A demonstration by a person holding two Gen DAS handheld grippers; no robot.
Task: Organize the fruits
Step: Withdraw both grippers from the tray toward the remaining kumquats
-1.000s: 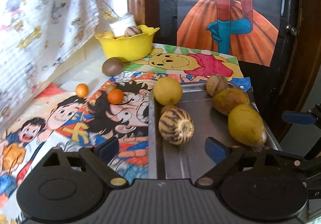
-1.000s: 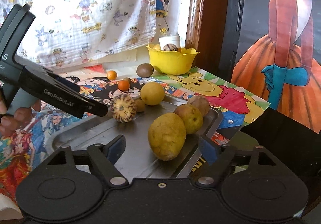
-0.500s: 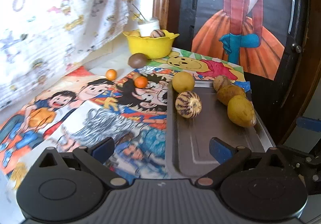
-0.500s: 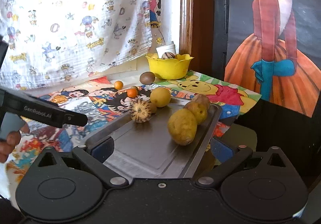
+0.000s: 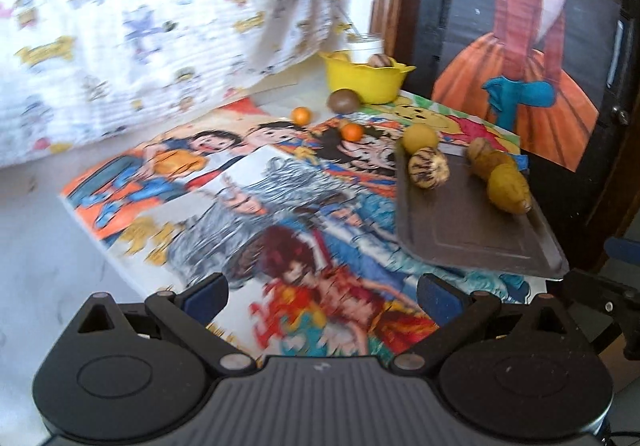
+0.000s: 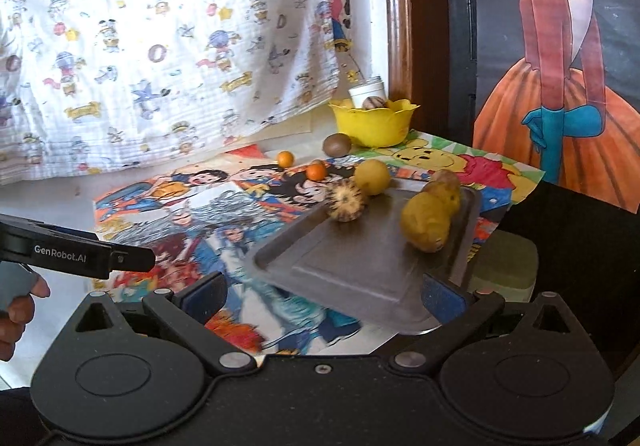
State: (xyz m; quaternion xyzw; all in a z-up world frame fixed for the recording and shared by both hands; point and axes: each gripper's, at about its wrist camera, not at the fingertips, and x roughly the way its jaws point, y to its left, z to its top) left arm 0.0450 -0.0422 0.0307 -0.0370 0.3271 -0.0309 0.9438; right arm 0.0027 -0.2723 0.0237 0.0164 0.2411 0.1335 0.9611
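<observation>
Left wrist view. Your left tool (image 5: 322, 292) hangs over the cartoon-printed paper cover (image 5: 256, 206) with its jaws spread and nothing between them. At 2 o'clock the flat grey metal tray (image 5: 472, 234) carries a striped cream-and-purple round fruit (image 5: 428, 168), a round yellow fruit (image 5: 420, 138) at its far rim, and a row of yellow-brown oval fruits (image 5: 508, 188) along the right side. At 12 o'clock the scalloped yellow plastic bowl (image 5: 366, 80) already holds some fruit. A brown kiwi-like fruit (image 5: 343, 100) and two small orange fruits (image 5: 301, 115) lie loose on the surface, near the bowl. Judged: sorting is partly done, with the loose pieces left.

Right wrist view. Your right tool (image 6: 322, 292) is also spread and empty, hovering at the tray's near corner (image 6: 340, 286). The left tool's black finger (image 6: 80, 256) juts in at 9 o'clock, well apart from the tray. The tray's near end and the cover at 10 o'clock offer open room. The surface drops off at 3 o'clock, just beside the tray's right rim, so keep the oval fruits from rolling that way.
</observation>
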